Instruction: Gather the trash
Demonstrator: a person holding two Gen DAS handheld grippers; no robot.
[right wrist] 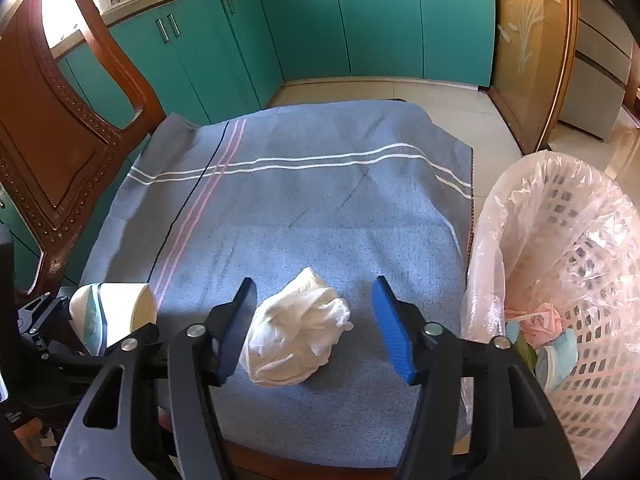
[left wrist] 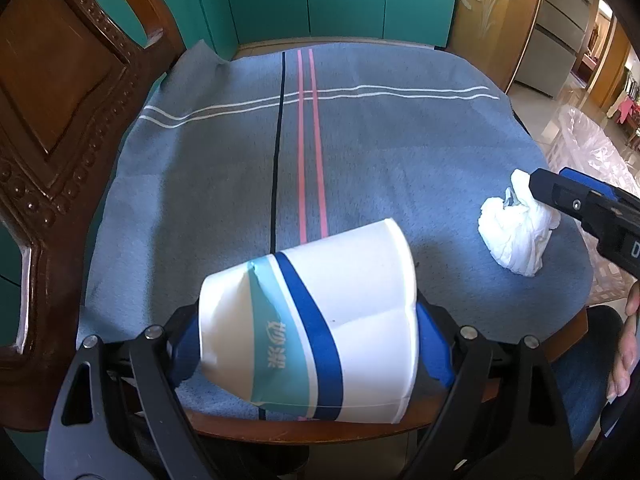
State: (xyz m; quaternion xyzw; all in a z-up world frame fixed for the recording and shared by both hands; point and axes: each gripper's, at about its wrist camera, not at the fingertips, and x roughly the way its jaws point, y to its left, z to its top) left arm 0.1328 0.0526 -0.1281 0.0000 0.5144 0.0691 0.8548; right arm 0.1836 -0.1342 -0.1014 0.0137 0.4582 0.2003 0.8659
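On a blue striped cloth (right wrist: pixel 304 208), left claw (left wrist: pixel 308 344) clamping paper cup (left wrist: pixel 320 320), right claw (right wrist: pixel 314 328) released around tissue (right wrist: pixel 300 340).

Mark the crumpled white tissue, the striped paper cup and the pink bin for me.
Crumpled white tissue (right wrist: pixel 298 330), right wrist view, middle of the wad.
White paper cup with blue stripes (left wrist: pixel 320 328), left wrist view, side wall.
Pink lattice bin lined with plastic (right wrist: pixel 592 264), right wrist view, inner wall.

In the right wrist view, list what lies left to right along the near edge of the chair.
Paper cup → crumpled tissue between the right gripper's open fingers → lined pink basket.
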